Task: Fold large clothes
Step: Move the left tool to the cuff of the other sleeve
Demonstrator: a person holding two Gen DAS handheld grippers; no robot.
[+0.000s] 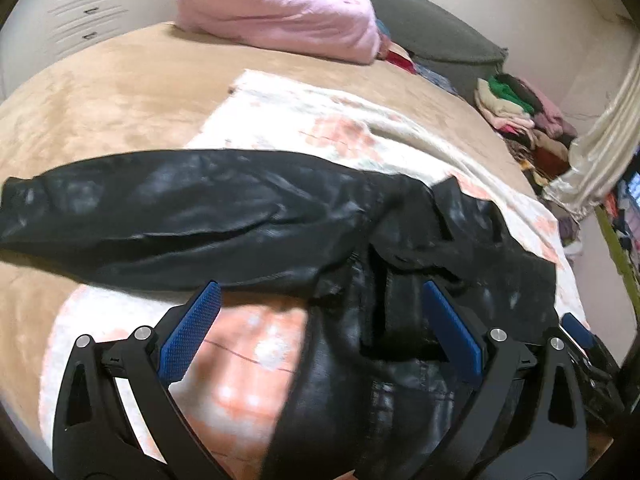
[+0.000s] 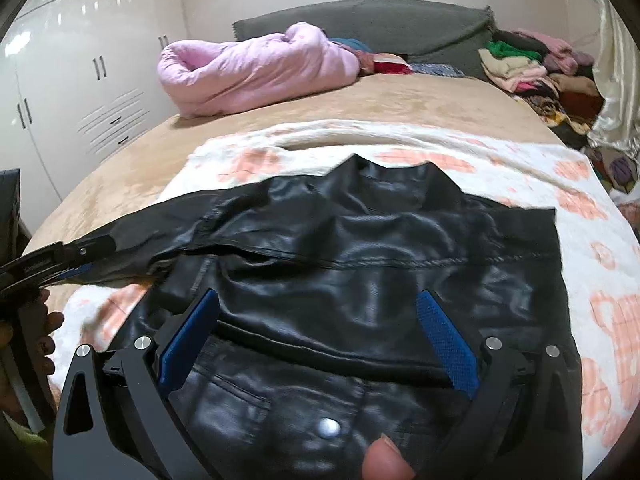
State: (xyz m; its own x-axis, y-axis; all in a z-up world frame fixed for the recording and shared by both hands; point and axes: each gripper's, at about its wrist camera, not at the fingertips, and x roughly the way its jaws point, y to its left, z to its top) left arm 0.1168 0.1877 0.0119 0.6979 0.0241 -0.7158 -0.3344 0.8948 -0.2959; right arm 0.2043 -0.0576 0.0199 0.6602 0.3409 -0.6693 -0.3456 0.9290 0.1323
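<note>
Blue pads are showing on both grippers, and both are standing wide apart with nothing pinched between them. The right gripper (image 2: 318, 320) is hanging over the middle of the black shiny jacket (image 2: 360, 264), with its fingers spread above the jacket's body. The jacket is lying on a white and peach blanket (image 2: 592, 248), its collar pointing away and a round silver snap (image 2: 329, 428) sitting close to the camera. The left gripper (image 1: 320, 312) is hanging over the jacket's left side, where one long sleeve (image 1: 160, 208) is stretching far out to the left, past the blanket (image 1: 280, 112) and onto the tan bed cover (image 1: 100, 112). In the right view the left gripper (image 2: 76, 266) is showing at the left edge, near the sleeve. Farther away a pink puffy quilt (image 2: 248, 72) is lying by the grey headboard (image 2: 380, 24), and a pile of clothes (image 2: 532, 64) is sitting in the corner. No writing can be read anywhere.
</note>
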